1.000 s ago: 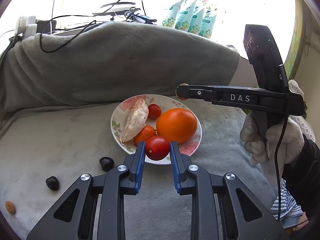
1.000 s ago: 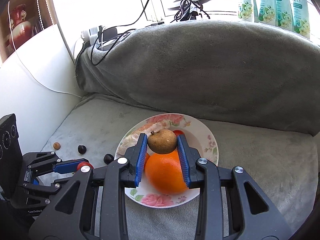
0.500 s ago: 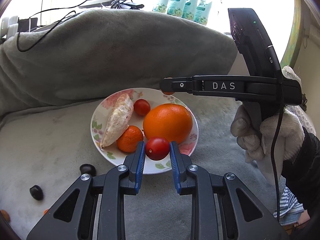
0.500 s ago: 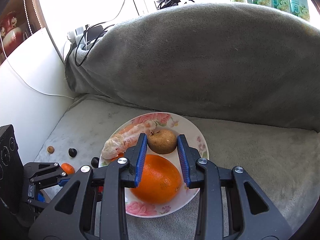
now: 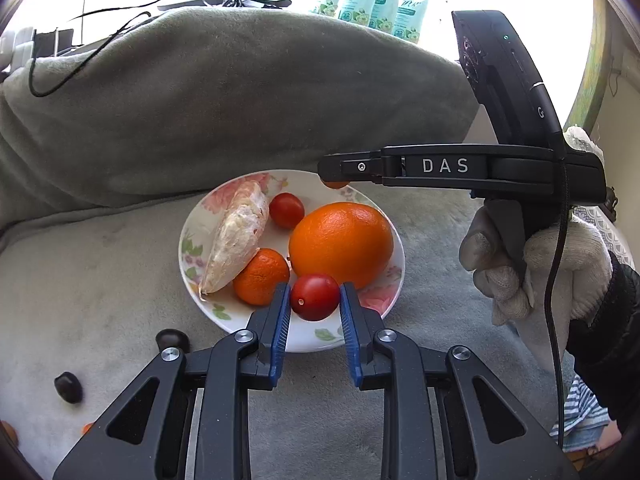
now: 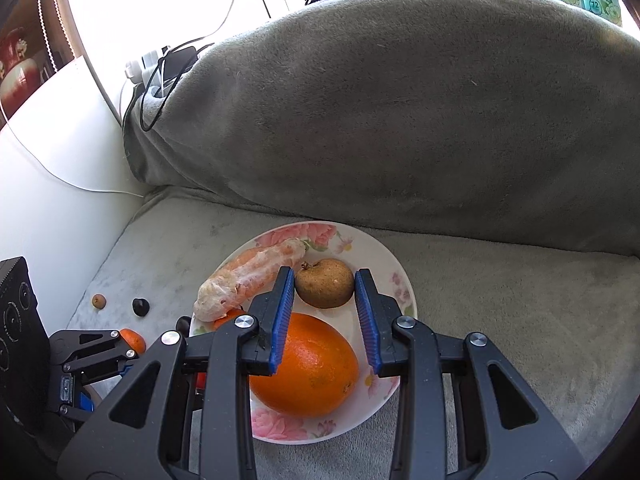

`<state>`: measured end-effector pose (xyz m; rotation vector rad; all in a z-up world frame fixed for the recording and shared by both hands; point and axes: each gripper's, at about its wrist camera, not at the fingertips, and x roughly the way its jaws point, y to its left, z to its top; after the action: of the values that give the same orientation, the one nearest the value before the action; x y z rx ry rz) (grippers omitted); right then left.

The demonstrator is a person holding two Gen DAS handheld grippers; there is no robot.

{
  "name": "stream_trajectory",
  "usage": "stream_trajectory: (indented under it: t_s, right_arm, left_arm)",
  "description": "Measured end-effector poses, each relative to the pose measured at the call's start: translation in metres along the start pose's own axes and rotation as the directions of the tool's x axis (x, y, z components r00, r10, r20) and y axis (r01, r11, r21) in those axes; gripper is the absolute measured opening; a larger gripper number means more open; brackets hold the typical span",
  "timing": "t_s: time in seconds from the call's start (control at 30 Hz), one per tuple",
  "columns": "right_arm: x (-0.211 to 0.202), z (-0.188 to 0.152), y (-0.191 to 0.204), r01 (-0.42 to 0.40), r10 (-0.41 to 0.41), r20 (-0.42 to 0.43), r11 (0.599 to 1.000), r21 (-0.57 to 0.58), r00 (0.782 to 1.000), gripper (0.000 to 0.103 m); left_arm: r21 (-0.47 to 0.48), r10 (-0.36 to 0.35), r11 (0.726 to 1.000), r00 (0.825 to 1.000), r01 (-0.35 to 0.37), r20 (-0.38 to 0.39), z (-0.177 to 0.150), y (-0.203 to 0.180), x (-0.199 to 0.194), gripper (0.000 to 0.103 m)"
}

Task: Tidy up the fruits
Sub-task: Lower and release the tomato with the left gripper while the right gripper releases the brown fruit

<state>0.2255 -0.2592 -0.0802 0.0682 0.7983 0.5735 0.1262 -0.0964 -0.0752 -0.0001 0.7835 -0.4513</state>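
Observation:
A floral white plate (image 5: 192,236) on the grey cushion holds a big orange (image 5: 341,245), a small tangerine (image 5: 261,276), a red tomato (image 5: 286,210) and a peeled pale fruit segment (image 5: 236,240). My left gripper (image 5: 314,305) is shut on a second red tomato (image 5: 314,297) just over the plate's near rim. My right gripper (image 6: 325,290) is shut on a brown round fruit (image 6: 325,288) above the far part of the plate (image 6: 404,280), beyond the orange (image 6: 306,364). Seen from the left, the right gripper (image 5: 340,168) hovers over the plate's far edge.
Dark chestnut-like pieces (image 5: 173,340) (image 5: 69,387) and small orange bits lie on the cushion left of the plate. A small tangerine (image 6: 134,339) and a brown nut (image 6: 98,301) lie there too. A big grey blanket roll (image 5: 224,100) rises behind. White wall at left.
Both grippers came lower and closer to the plate with their fruits. The right gripper's jaws now stand a little wider around the brown fruit.

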Motion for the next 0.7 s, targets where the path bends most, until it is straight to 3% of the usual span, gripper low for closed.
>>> stream_trajectory:
  t_s: [0.13, 0.27, 0.33, 0.4, 0.57, 0.63, 0.7]
  right_arm:
    - [-0.003, 0.001, 0.002, 0.006, -0.006, 0.017, 1.0, -0.003, 1.0, 0.059]
    - [-0.006, 0.001, 0.003, 0.01, -0.01, 0.021, 1.0, -0.008, 1.0, 0.061]
    - [-0.007, 0.001, 0.004, 0.016, -0.016, 0.028, 1.0, -0.008, 0.999, 0.068]
    - [-0.007, 0.002, 0.004, 0.016, -0.016, 0.031, 1.0, -0.009, 0.999, 0.07]
    - [-0.009, 0.003, 0.006, 0.029, -0.029, 0.033, 1.0, -0.012, 0.999, 0.074]
    - [-0.011, 0.002, 0.005, 0.036, -0.036, 0.043, 0.999, -0.004, 0.998, 0.084]
    - [-0.013, 0.002, 0.003, 0.039, -0.04, 0.055, 0.999, 0.006, 0.998, 0.084]
  left_arm:
    - [-0.003, 0.003, 1.0, 1.0, -0.003, 0.003, 0.0, 0.001, 0.001, 0.023]
    - [-0.004, 0.003, 1.0, 1.0, -0.003, 0.005, 0.0, 0.001, 0.0, 0.029]
    - [-0.005, 0.002, 1.0, 1.0, -0.002, 0.008, 0.0, 0.0, -0.001, 0.031]
    - [-0.005, 0.005, 1.0, 1.0, -0.005, 0.013, 0.0, 0.0, -0.002, 0.043]
    - [-0.01, 0.01, 1.0, 1.0, -0.009, 0.028, 0.002, 0.001, -0.007, 0.06]
    - [-0.012, 0.011, 1.0, 0.999, -0.011, 0.034, 0.002, 0.001, -0.009, 0.062]
    - [-0.014, 0.013, 1.0, 0.999, -0.013, 0.034, 0.002, 0.002, -0.011, 0.063]
